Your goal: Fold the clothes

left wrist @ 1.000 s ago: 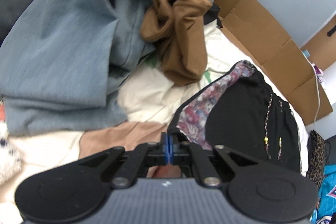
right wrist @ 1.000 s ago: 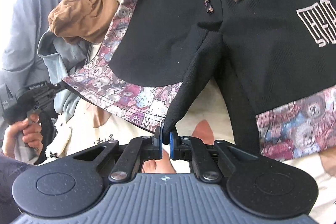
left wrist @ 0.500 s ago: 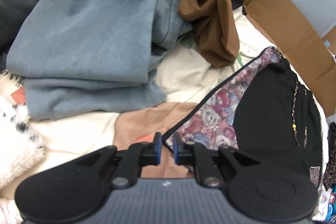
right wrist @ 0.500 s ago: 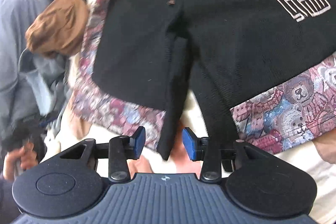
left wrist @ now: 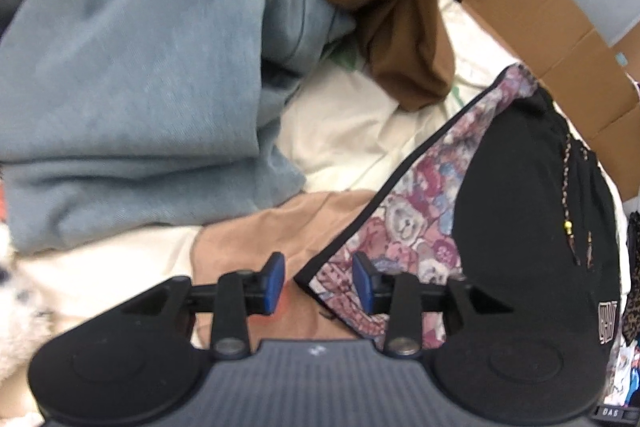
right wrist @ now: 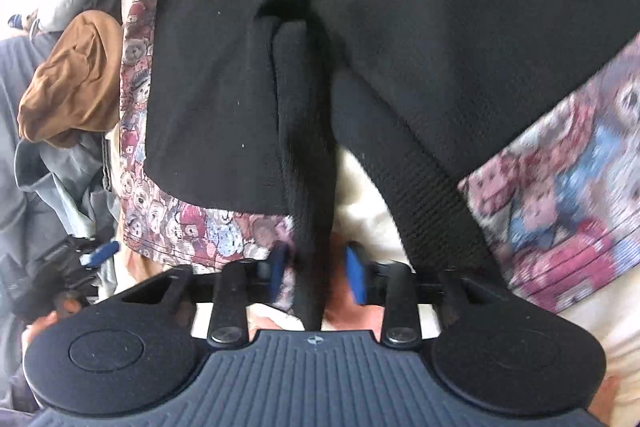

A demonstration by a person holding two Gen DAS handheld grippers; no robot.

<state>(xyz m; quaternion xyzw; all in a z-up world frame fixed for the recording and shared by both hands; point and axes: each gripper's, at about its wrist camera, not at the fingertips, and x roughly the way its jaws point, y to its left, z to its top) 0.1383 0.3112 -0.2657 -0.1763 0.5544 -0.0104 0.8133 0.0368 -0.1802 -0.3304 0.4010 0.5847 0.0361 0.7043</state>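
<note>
Across a cream bedsheet [left wrist: 352, 131], black drawstring shorts with teddy-bear print panels [right wrist: 400, 39] lie spread flat, both grippers parted over their hems.

Left gripper [left wrist: 319, 283] stands wide apart at the shorts' printed hem corner, gripping nothing; right gripper [right wrist: 316, 273] is wide as well, straddling the shorts' black inner leg edge without pinching it. Beyond the shorts sit a crumpled brown garment [left wrist: 400, 7] and a grey-blue sweatshirt heap [left wrist: 140, 67], with flattened brown cardboard [left wrist: 560, 39] behind.

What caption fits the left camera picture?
Open left tongs at the bear-print corner of black shorts.
</note>
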